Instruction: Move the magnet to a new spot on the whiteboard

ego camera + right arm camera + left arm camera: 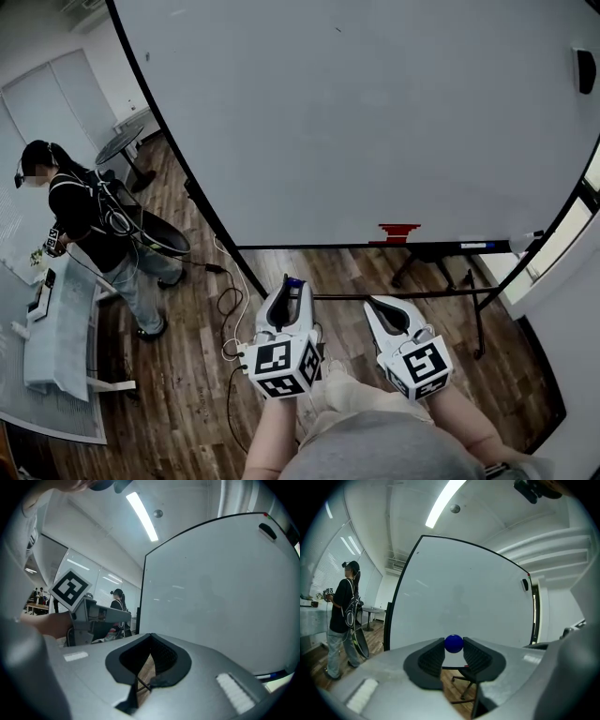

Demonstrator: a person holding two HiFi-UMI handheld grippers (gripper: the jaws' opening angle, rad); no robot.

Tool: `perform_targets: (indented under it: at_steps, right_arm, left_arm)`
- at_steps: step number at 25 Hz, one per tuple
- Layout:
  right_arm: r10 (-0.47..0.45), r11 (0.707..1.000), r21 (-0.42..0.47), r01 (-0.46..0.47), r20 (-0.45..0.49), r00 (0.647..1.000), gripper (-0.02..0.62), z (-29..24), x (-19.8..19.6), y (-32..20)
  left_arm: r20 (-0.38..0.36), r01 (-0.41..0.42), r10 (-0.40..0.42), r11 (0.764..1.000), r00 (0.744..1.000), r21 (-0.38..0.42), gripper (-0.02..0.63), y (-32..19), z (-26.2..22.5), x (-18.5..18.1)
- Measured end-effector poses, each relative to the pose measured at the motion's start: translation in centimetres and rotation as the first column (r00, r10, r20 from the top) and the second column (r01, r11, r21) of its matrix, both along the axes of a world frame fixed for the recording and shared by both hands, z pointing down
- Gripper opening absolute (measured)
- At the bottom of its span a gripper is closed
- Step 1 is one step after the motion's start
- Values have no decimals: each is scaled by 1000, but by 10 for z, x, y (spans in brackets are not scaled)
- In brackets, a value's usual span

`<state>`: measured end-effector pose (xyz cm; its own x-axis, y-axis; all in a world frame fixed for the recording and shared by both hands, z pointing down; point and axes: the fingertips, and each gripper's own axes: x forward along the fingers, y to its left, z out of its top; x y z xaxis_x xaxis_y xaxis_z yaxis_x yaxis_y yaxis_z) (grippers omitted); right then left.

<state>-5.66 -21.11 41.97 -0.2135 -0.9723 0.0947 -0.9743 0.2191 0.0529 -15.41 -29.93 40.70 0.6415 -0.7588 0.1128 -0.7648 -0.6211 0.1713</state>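
Currently, a person stands facing a large white whiteboard with a black frame (375,122) on a rolling stand, holding a two-jaw gripper in each hand at about waist height. The left gripper (293,284) pinches a small, glossy, dark blue ball-shaped magnet (453,643) between the tips of its ribbed black pads. The magnet is off the board and in the air, with bare whiteboard surface behind it in the left gripper view. The right gripper (377,304) holds nothing; in the right gripper view its jaw tips meet, with only wooden floor (187,375) showing through the gap below them.

Both grippers point towards the board but hang well apart from it, level with its lower edge. A red object (398,232) sits on the tray along that edge, and a small black object (585,70) clings near the board's upper right corner. Another person in dark clothes (94,225) stands off to the left beside a table.

Judging from this, picking up the magnet is done. What remains is to carry it to the board, set it against a fresh spot on the white surface, and let go.
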Motion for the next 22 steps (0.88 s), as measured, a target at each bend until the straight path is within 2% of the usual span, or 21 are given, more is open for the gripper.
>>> perform_targets:
  at_steps: [3, 13, 22]
  right_arm:
    - [18, 1000, 1, -18, -7, 1000, 0, -4, 11, 12]
    - [156, 987, 23, -156, 10, 988, 0, -16, 61, 42]
    - [189, 982, 19, -189, 2, 982, 0, -16, 125, 55]
  left_arm:
    - [-1, -14, 14, 1000, 1000, 0, 129, 9, -4, 12]
    - [4, -135, 135, 991, 991, 16, 129, 31, -18, 67]
    - [3, -190, 190, 981, 982, 28, 129, 40, -24, 141]
